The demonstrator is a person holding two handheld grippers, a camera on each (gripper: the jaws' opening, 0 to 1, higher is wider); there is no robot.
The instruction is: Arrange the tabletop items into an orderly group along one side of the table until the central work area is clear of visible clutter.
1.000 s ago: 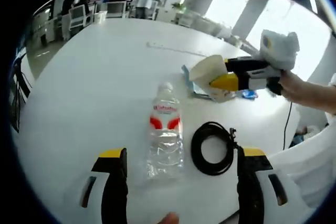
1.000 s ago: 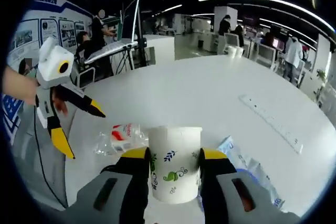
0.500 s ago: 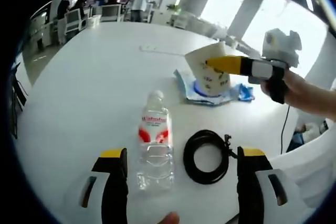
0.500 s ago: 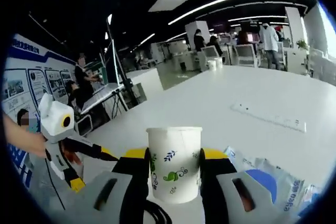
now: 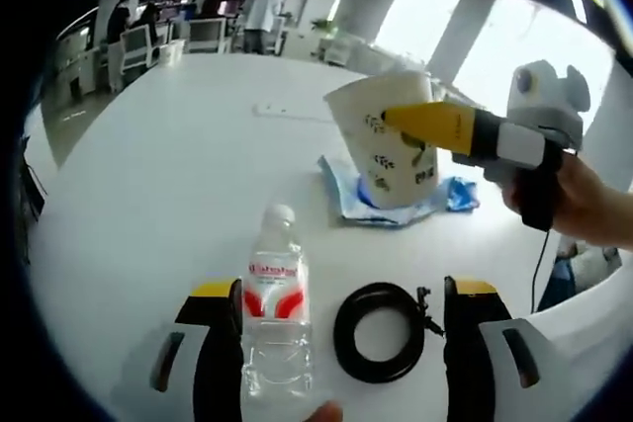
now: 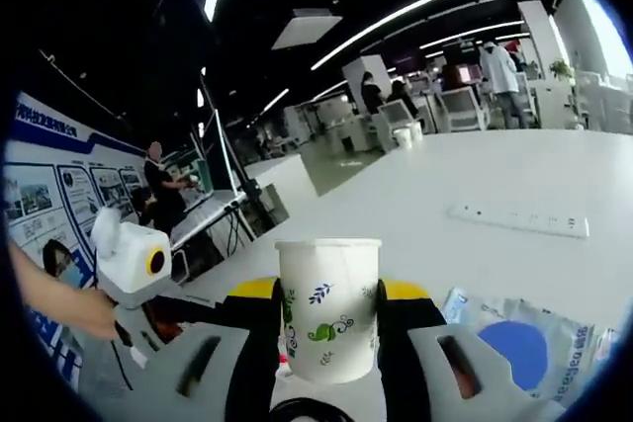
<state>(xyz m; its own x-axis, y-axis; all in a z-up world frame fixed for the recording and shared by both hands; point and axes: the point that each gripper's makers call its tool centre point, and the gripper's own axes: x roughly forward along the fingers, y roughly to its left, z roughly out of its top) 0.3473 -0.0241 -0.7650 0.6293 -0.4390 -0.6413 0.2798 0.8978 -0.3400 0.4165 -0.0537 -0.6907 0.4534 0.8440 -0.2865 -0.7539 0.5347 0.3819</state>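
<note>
Right gripper [image 6: 327,318] clasps paper cup [image 6: 327,308], seemingly above table [image 5: 148,175]; left gripper [image 5: 341,343] wide.

Bottle [image 5: 275,318] left of cable coil [image 5: 380,331], cup [image 5: 388,140] above wipes packet [image 5: 388,204], power strip [image 5: 288,111] beyond

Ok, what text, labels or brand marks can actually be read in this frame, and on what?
Water bottle label: red and white, lettering too blurred to read.
Blue and white packet: print too small to read.
Paper cup: leaf pattern, no words.
Wall posters: unreadable.
</note>
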